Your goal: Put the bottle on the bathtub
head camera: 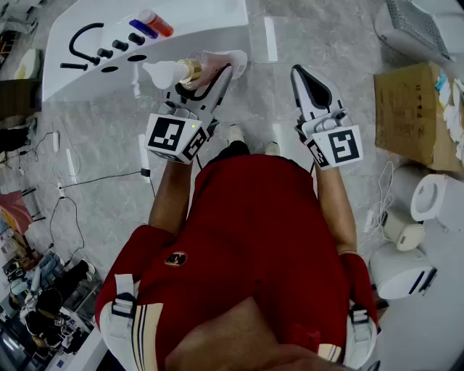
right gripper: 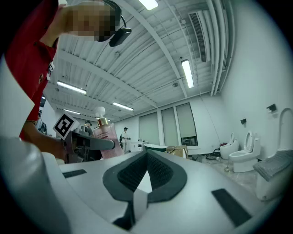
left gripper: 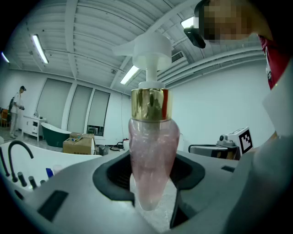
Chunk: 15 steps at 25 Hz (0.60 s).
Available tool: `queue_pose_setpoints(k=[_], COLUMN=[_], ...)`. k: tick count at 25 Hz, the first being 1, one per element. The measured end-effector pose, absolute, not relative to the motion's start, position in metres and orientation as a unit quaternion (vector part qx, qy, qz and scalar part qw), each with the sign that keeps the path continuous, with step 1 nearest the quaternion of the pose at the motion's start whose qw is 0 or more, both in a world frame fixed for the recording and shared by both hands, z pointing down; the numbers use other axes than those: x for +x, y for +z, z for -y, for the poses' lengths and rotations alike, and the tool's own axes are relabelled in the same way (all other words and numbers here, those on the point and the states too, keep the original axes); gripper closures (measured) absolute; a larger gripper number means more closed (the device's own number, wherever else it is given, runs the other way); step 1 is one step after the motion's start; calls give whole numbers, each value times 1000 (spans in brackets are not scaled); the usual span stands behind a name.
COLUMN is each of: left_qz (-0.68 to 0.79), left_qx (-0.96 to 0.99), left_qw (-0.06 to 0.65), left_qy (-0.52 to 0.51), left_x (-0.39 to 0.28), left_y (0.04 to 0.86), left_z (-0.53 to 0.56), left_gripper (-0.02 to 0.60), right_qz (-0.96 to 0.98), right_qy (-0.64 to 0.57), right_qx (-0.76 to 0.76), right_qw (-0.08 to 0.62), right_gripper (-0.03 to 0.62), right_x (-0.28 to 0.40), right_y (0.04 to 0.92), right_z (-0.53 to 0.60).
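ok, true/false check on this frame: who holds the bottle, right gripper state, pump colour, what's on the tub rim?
1. The left gripper is shut on the pink bottle. True.
2. The right gripper is open. False: its jaws are together, with nothing between them.
3. The bottle's pump is black. False: it is white, above a gold collar.
4. A black faucet stands on the bathtub. True.
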<state>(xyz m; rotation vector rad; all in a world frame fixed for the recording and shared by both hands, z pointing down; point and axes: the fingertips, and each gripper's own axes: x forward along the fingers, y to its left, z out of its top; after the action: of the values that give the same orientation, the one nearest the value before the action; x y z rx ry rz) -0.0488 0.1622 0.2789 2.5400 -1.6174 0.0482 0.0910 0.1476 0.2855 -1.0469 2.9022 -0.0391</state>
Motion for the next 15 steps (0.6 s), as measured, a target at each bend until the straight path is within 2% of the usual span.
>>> queue_pose_setpoints(k=[15], left_qz=[515], left_qx=[855], left_qw=[71], left_qy=[3], left_x=[-129], left_y=[292], left_z=[-124], left_gripper=[357], right_qz=[-926], right_qy=[-20], right_qx=[-378], right_qw=[12], right_gripper=[600], right_x=[24], right_y=[294], right_z=[-115])
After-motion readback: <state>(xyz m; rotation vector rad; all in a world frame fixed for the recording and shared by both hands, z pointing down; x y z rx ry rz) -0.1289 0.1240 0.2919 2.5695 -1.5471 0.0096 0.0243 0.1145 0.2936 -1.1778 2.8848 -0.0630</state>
